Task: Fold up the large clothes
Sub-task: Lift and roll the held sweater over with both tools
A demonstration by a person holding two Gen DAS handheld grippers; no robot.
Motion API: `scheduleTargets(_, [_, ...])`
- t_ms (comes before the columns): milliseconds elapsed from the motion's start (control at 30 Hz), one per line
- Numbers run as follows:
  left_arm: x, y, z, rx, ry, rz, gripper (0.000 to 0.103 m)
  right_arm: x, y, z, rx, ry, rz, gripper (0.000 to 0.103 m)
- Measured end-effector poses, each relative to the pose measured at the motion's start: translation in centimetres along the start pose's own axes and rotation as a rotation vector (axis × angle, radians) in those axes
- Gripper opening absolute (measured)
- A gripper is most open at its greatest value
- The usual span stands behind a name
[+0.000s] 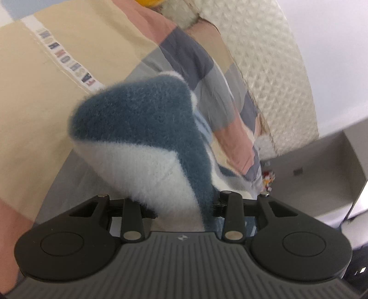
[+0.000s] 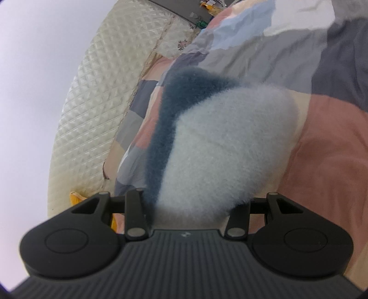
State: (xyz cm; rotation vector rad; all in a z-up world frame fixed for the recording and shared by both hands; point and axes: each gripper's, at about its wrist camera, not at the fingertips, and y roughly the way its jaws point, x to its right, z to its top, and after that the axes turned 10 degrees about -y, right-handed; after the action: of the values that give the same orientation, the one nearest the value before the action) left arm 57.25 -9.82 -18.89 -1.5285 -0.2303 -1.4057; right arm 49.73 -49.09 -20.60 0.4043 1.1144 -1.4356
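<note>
A fluffy garment [image 1: 142, 124] in teal blue and white fleece rises in a bunched fold from between the jaws of my left gripper [image 1: 181, 204], which is shut on it. The fleece hides the fingertips. In the right wrist view the same fluffy garment [image 2: 225, 142], mostly pale white with a teal band on its left side, bulges out of my right gripper [image 2: 193, 204], which is also shut on it. That gripper's fingertips are covered too. Both held parts hang lifted over a patchwork bedcover [image 1: 46, 92].
The bedcover [image 2: 322, 149] has pink, grey, beige and dark blocks, with a lettered strip [image 1: 66, 55]. A cream quilted headboard [image 1: 264, 57] [image 2: 92, 103] borders it. A grey shelf unit [image 1: 322, 165] stands beside the bed. A white plush toy [image 1: 181, 13] and a yellow cushion [image 2: 77, 199] lie near the headboard.
</note>
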Motion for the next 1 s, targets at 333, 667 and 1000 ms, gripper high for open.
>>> scheduleTargets(333, [-2.6, 0.5, -2.5, -0.016, 0.098, -0.015, 0.042, 5.3, -0.7, -3.0, 0.014, 0.049, -0.004, 0.049])
scheduleTargets(667, [-6.6, -0.1, -3.2, -0.076, 0.110, -0.041, 0.049, 8.8, -0.9, -5.1, -0.018, 0.123, 0.028, 0.052])
scheduleTargets(1000, [-5.9, -1.5, -4.7, -0.100, 0.222, 0.036, 0.066, 8.2, -1.6, -4.6, -0.103, 0.152, -0.047, 0.063])
